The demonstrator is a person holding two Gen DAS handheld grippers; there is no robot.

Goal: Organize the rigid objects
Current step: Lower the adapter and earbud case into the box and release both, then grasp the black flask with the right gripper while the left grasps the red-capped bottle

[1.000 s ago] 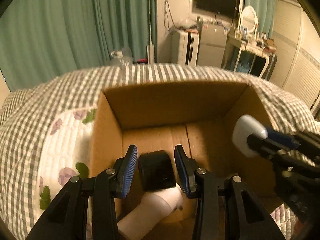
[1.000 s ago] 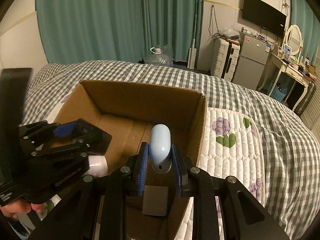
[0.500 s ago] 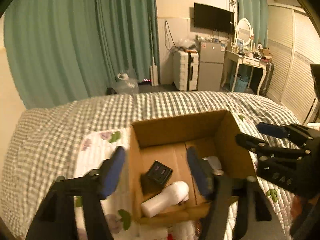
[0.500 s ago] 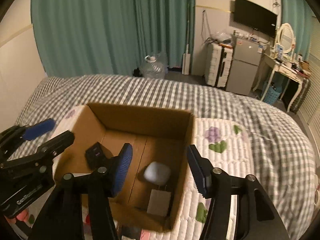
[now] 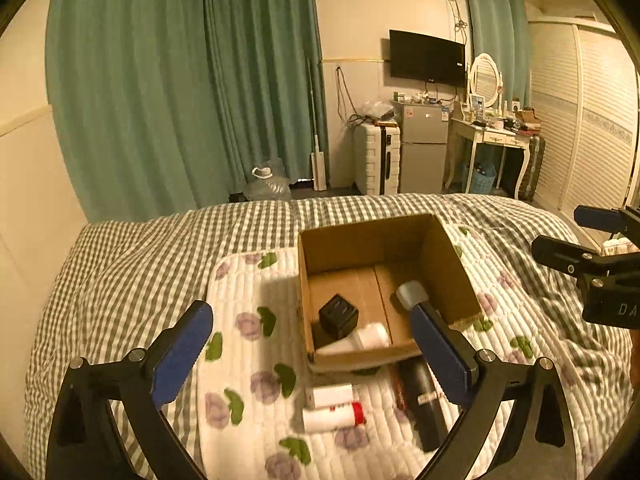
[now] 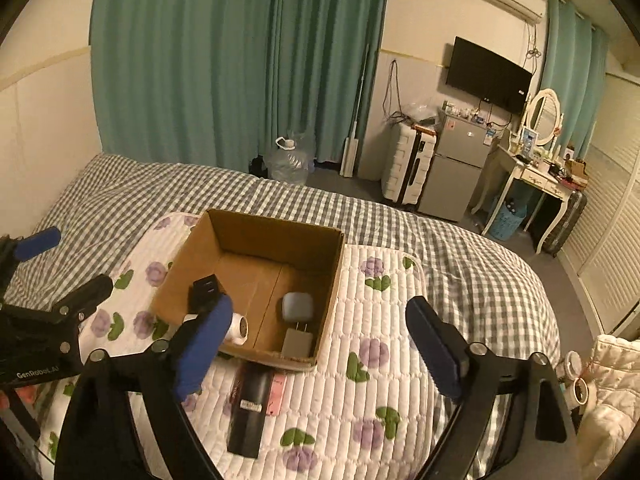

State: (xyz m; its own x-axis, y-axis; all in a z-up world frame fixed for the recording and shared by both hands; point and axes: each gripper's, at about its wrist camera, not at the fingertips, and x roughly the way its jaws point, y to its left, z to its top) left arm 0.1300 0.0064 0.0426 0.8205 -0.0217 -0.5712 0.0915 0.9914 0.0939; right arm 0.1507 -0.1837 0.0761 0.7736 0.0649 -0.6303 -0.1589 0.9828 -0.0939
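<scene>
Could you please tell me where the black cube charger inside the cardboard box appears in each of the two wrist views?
Left wrist: black cube charger, near-left part of the box floor, lower centre.
Right wrist: black cube charger, by the box's left wall, left of centre.
Shared landmark: cardboard box.

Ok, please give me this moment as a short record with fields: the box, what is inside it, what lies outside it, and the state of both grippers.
container: open cardboard box on a floral quilted mat
inside box: black cube adapter; white cylinder lying down; light blue case; grey plug adapter
outside box, near side: black bottle; white tube with red cap; white tube
left gripper: open, empty
right gripper: open, empty
</scene>
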